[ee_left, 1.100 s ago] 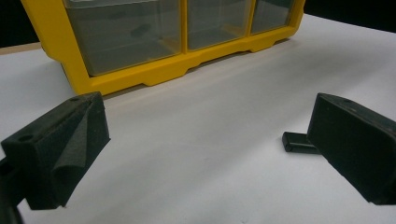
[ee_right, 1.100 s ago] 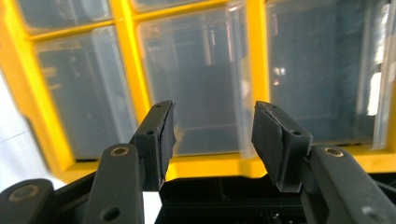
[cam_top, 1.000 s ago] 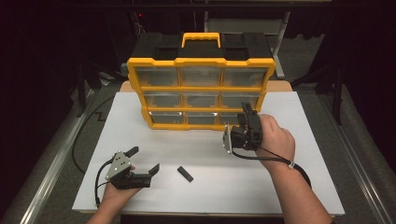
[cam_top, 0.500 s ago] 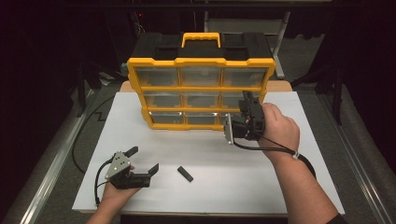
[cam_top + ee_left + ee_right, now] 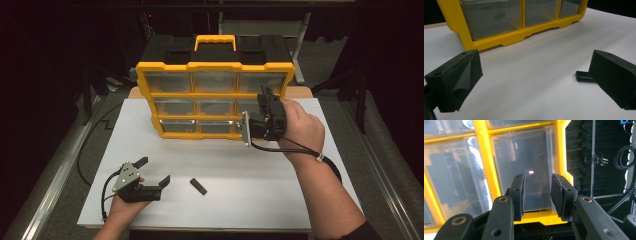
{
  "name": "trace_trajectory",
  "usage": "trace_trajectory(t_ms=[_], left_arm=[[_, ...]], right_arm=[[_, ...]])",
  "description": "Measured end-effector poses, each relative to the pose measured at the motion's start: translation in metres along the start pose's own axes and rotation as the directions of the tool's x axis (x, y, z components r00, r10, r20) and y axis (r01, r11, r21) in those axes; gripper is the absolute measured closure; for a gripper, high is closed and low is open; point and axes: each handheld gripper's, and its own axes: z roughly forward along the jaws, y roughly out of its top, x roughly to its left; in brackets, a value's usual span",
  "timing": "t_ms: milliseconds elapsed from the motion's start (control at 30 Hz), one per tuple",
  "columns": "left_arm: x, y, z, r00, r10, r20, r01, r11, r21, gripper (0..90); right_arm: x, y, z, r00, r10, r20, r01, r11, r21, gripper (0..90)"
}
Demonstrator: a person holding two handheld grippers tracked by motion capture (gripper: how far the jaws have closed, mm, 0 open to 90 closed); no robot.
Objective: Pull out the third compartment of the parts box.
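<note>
Right gripper raised to the yellow drawer organizer's right middle drawer, jaws just narrowing, nothing between them, likely lining up a pull. Left gripper rests wide open, empty, near-left, beside a small black bar

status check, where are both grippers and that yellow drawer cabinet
Right gripper at the cabinet's right-hand drawers, jaws just closing, nothing between them. Left gripper open, resting on table. Small black piece beside it; nothing in the way.

White table top; small black bar
</note>
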Motion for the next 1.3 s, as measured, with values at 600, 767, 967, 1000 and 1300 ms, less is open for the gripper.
trace_trajectory(t_ms=[600,767,967,1000,1300], left_arm=[[0.000,0.000,0.000,1.0000,0.001,0.005,-0.001,1.0000,0.006,0.3],[0.000,0.000,-0.001,1.0000,-0.004,0.005,0.004,1.0000,0.002,0.3],[-0.001,0.000,0.000,1.0000,-0.006,0.003,0.006,1.0000,-0.004,0.3],[0.000,0.000,-0.001,1.0000,-0.002,0.004,0.002,1.0000,0.002,0.3],[0.000,0.000,-0.001,1.0000,-0.003,0.005,0.003,1.0000,-0.001,0.3]], right_arm=[[-0.019,-0.001,0.024,0.9985,-0.047,0.028,0.045,0.998,0.044,73.6],[-0.018,-0.001,0.028,0.9977,-0.063,0.024,0.062,0.997,0.045,75.1],[-0.016,0.000,0.030,0.9968,-0.075,0.029,0.074,0.996,0.048,75.8],[-0.016,0.001,0.031,0.9961,-0.084,0.029,0.082,0.996,0.046,75.8],[-0.013,0.003,0.033,0.9945,-0.100,0.030,0.099,0.993,0.061,77.5]])
